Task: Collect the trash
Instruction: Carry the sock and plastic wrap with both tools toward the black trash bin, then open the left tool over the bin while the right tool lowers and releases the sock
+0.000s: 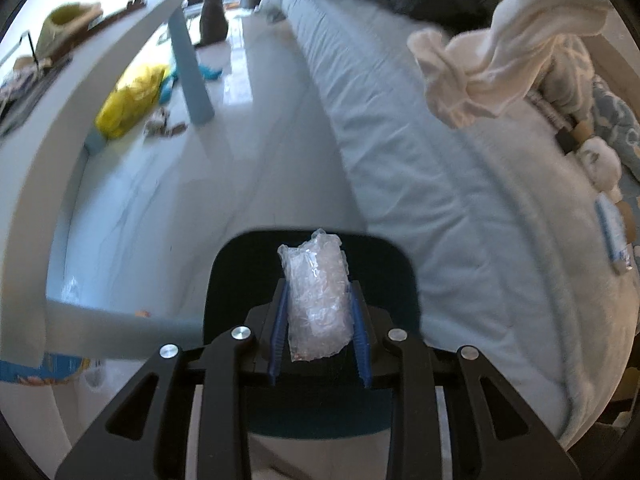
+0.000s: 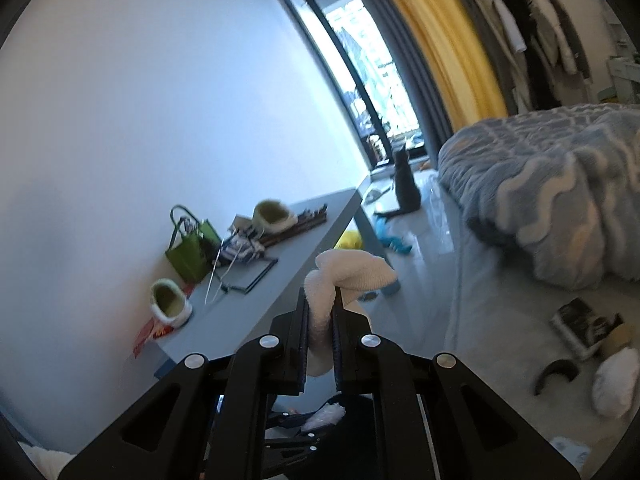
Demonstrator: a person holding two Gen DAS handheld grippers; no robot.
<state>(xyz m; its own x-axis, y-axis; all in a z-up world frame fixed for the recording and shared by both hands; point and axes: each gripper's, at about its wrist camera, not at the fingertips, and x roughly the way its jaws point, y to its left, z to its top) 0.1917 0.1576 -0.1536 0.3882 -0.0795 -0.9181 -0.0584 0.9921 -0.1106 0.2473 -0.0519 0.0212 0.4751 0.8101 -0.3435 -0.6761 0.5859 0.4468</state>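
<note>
Steeply tipped downward, the left gripper (image 1: 320, 304) pinches a crumpled clear plastic wrapper (image 1: 316, 300) above a dark bin (image 1: 240, 264) at six o'clock. Nearly level, the right gripper (image 2: 320, 312) clamps a white sock (image 2: 352, 272).

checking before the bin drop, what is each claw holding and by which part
Left claw: crumpled clear plastic wrap, gripped by its sides. Right claw: white cloth, pinched at its lower fold.

Bed (image 2: 560, 168) with blue wavy blanket filled right of room. Grey cat (image 2: 406, 186) sat on floor near bed's far end, facing window (image 2: 360, 72). Grey desk (image 2: 280, 264) ran opposite bed, carrying green bag (image 2: 192, 252) and two green slippers (image 2: 170, 302). Yellow curtain (image 2: 436, 40) hung behind bed.
</note>
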